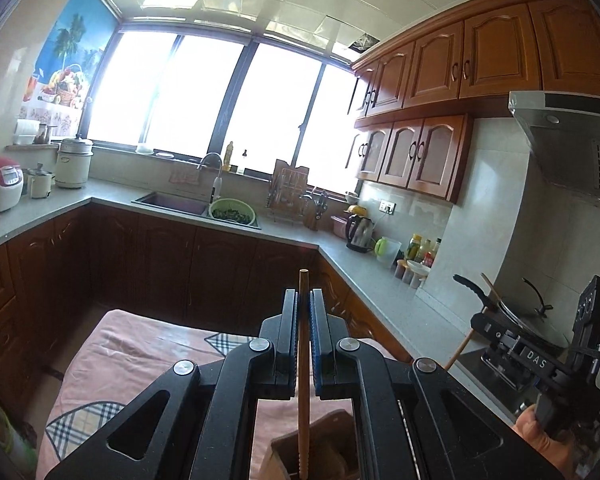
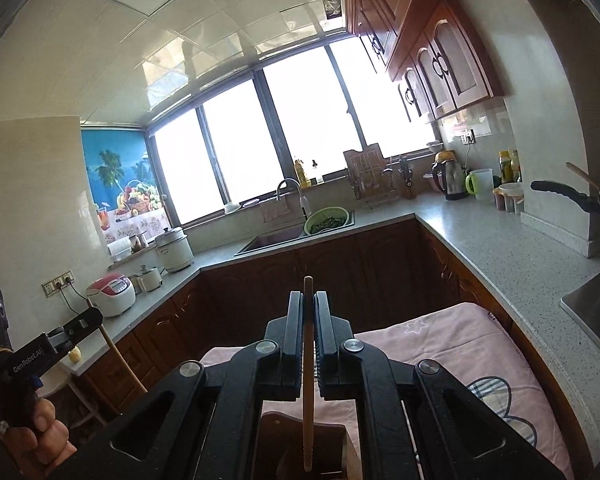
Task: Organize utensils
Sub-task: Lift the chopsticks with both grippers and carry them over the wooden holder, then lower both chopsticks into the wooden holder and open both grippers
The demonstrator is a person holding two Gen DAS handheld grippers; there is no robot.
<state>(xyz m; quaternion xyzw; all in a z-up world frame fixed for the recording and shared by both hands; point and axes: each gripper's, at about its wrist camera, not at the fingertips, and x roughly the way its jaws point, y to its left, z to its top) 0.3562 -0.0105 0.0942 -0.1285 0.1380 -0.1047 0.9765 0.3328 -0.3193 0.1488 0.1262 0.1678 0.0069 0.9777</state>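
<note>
My left gripper (image 1: 303,300) is shut on a wooden chopstick (image 1: 303,380), held upright with its lower end over a wooden utensil holder (image 1: 320,448) on the pink cloth. My right gripper (image 2: 309,302) is shut on a second wooden chopstick (image 2: 308,380), upright, its lower end over the same wooden holder (image 2: 300,440). The right gripper also shows in the left wrist view (image 1: 484,326) with its chopstick (image 1: 458,354). The left gripper shows in the right wrist view (image 2: 82,326) with its chopstick (image 2: 120,360).
A table with a pink cloth (image 2: 452,344) lies below both grippers. A grey counter (image 1: 380,272) wraps around, with a sink (image 1: 172,202), a green colander (image 1: 233,211), a kettle (image 1: 359,232), bottles (image 1: 420,250), a rice cooker (image 1: 0,184) and a stove with a wok (image 1: 516,316).
</note>
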